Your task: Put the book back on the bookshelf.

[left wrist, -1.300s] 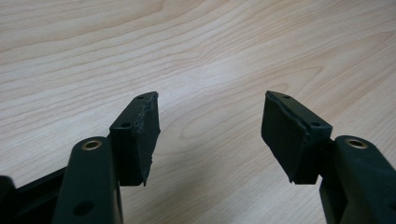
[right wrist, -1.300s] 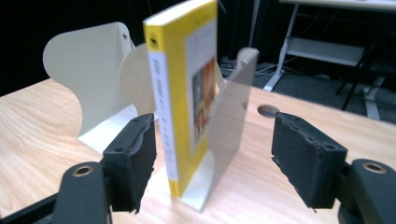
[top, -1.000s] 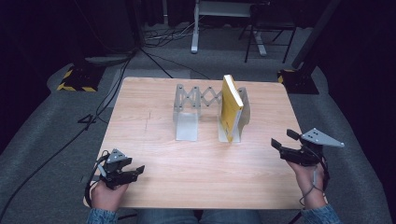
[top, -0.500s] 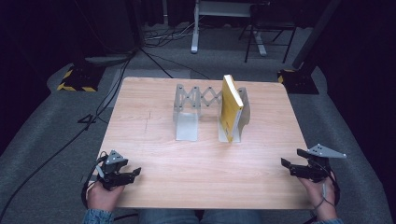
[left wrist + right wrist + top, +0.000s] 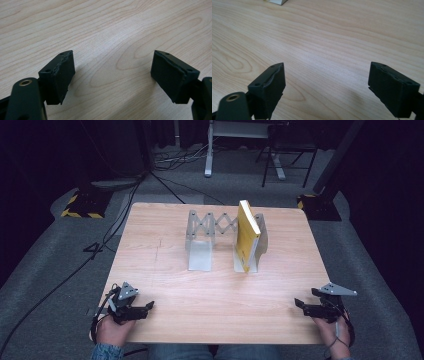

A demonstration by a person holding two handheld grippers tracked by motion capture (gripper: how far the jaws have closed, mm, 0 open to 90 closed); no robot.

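Note:
A yellow book (image 5: 246, 232) stands tilted against the right end of a grey metal folding book rack (image 5: 210, 224) at the middle back of the wooden table (image 5: 225, 295). My left gripper (image 5: 148, 307) rests low at the near left corner, pointing right. Its jaws have just been opening and stand wide over bare wood in the left gripper view (image 5: 112, 58). At the near right edge my right gripper (image 5: 298, 303) points left. Its jaws have also just been opening, with nothing between them (image 5: 327, 71). Both grippers are far from the book.
A pale corner of the rack's base (image 5: 277, 2) shows at the top of the right gripper view. Behind the table are cables, a yellow-and-black striped foot (image 5: 80, 206) at the left and metal stand legs (image 5: 210, 150) on the grey floor.
My right gripper has dropped down toward the table's near right edge. The left gripper has hardly moved. Both pairs of jaws stand wider apart than before.

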